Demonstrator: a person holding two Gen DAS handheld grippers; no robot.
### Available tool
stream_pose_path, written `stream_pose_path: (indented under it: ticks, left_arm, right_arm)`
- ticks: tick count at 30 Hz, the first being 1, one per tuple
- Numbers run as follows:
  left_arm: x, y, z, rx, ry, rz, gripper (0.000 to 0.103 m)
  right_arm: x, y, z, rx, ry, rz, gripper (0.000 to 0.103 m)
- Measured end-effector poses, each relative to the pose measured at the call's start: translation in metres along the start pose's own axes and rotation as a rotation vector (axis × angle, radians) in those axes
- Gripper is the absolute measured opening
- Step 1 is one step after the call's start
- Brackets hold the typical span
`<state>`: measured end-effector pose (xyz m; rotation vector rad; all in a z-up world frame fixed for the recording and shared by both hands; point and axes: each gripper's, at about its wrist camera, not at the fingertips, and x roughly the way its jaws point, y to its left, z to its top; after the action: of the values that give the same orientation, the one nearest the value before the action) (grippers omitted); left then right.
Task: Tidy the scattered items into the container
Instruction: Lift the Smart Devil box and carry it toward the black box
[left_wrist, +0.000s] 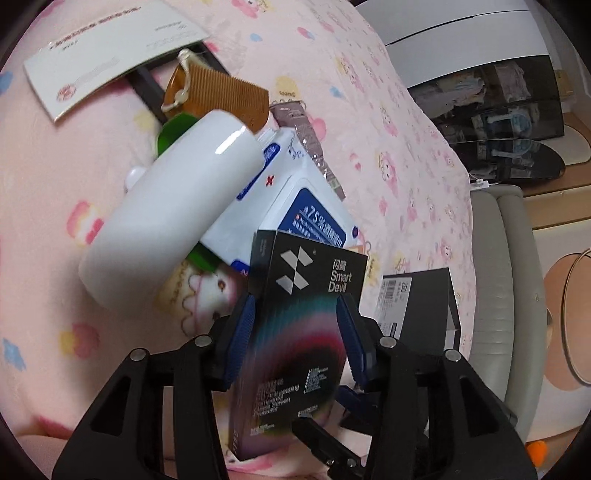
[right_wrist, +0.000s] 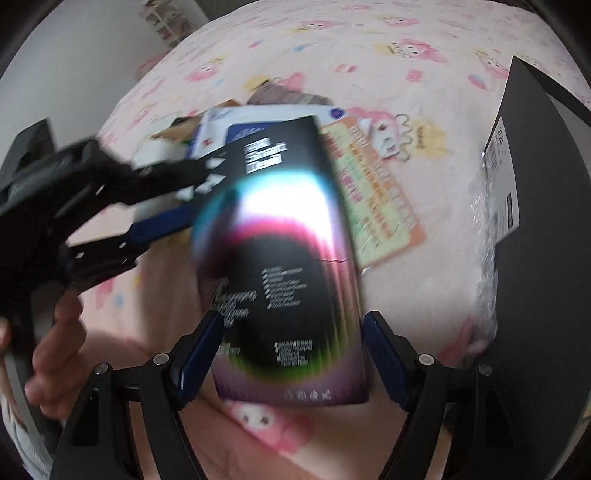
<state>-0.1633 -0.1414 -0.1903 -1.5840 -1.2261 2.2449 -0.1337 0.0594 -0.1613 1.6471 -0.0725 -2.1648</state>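
A black Smart Devil box (left_wrist: 295, 332) with a rainbow ring print hangs tilted over the pink blanket. My left gripper (left_wrist: 295, 302) has its blue pads against both sides of the box and is shut on it. In the right wrist view the same box (right_wrist: 284, 258) is blurred. My right gripper (right_wrist: 295, 317) stands open around its lower end, with a thin gap at the right pad. The left gripper (right_wrist: 192, 192) reaches in from the left to the box's upper edge. The black container (right_wrist: 535, 258) stands at the right and shows bubble wrap (right_wrist: 484, 258) inside.
On the blanket lie a white bottle (left_wrist: 166, 221), a wet wipes pack (left_wrist: 295, 195), a wooden comb (left_wrist: 229, 99), a white card (left_wrist: 110, 55) and a brown sachet (left_wrist: 303, 129). An orange and green card (right_wrist: 376, 206) lies behind the box. A hand (right_wrist: 55, 350) holds the left gripper.
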Motion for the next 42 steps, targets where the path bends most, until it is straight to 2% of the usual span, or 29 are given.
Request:
stream_pose_path:
  ticks: [2,4,5,7,8,10,14,17,21,24,25,27,29,31,33,35,36,38,39,42]
  left_arm:
    - [0.001,-0.007,-0.007,0.046,0.005,0.111,0.046]
    - [0.004,-0.018,-0.016,0.116,-0.011,0.285,0.045]
    - [0.007,-0.024,-0.018,0.156,-0.021,0.337,0.045]
    - [0.014,-0.036,-0.023,0.233,-0.005,0.371,0.045]
    - [0.018,-0.039,-0.024,0.253,0.012,0.366,0.044]
    - [0.021,-0.042,-0.024,0.271,0.029,0.300,0.043]
    - [0.012,-0.042,-0.019,0.243,0.018,0.158,0.045]
    - [0.021,-0.037,-0.020,0.231,0.042,0.290,0.047]
    - [0.024,-0.033,-0.018,0.211,0.077,0.274,0.048]
    - [0.026,-0.035,-0.020,0.227,0.093,0.268,0.048]
    - [0.026,-0.035,-0.019,0.227,0.103,0.228,0.048]
    - [0.027,-0.034,-0.016,0.211,0.112,0.144,0.050]
    - [0.026,-0.028,-0.011,0.178,0.096,0.120,0.048]
    - [0.023,-0.023,-0.007,0.152,0.077,0.116,0.048]
    - [0.016,-0.021,-0.005,0.144,0.047,0.109,0.048]
    - [0.008,-0.021,-0.005,0.145,0.012,0.088,0.048]
    - [0.009,-0.022,-0.007,0.148,0.010,0.096,0.048]
    - [0.018,-0.022,-0.011,0.164,0.043,0.210,0.049]
    - [0.022,-0.020,-0.013,0.171,0.066,0.256,0.052]
    - [0.030,-0.023,-0.015,0.200,0.106,0.271,0.059]
  right_arm:
    - [-0.004,0.004,-0.004,-0.021,-0.025,-0.036,0.076]
    - [-0.004,0.005,-0.004,-0.019,-0.039,-0.050,0.076]
    - [-0.004,0.004,-0.004,-0.008,-0.043,-0.043,0.076]
    - [-0.001,0.003,-0.003,0.012,-0.047,-0.024,0.073]
    - [0.000,0.004,-0.003,0.014,-0.043,-0.028,0.072]
    - [0.000,0.010,-0.006,-0.002,-0.042,-0.036,0.069]
    - [-0.004,0.017,-0.014,-0.012,-0.021,0.081,0.063]
    - [-0.003,0.013,-0.010,-0.009,-0.056,-0.030,0.063]
    - [-0.003,0.000,-0.006,0.048,-0.077,-0.083,0.063]
    - [0.005,-0.004,-0.005,0.030,-0.058,-0.126,0.071]
    - [0.009,-0.006,-0.005,0.025,-0.052,-0.129,0.071]
    - [0.016,-0.014,-0.003,0.024,-0.047,-0.092,0.078]
    - [0.021,-0.019,-0.002,0.048,-0.034,-0.013,0.078]
    - [0.023,-0.020,-0.004,0.062,-0.016,0.043,0.073]
    - [0.024,-0.015,-0.009,0.047,-0.014,0.061,0.067]
    - [0.025,-0.011,-0.013,0.033,0.012,0.106,0.066]
    - [0.024,-0.010,-0.013,0.036,0.020,0.121,0.066]
    - [0.020,-0.010,-0.010,0.039,-0.006,0.091,0.066]
    - [0.018,-0.010,-0.007,0.035,-0.028,0.061,0.066]
    - [0.021,-0.012,-0.004,0.040,-0.041,0.046,0.066]
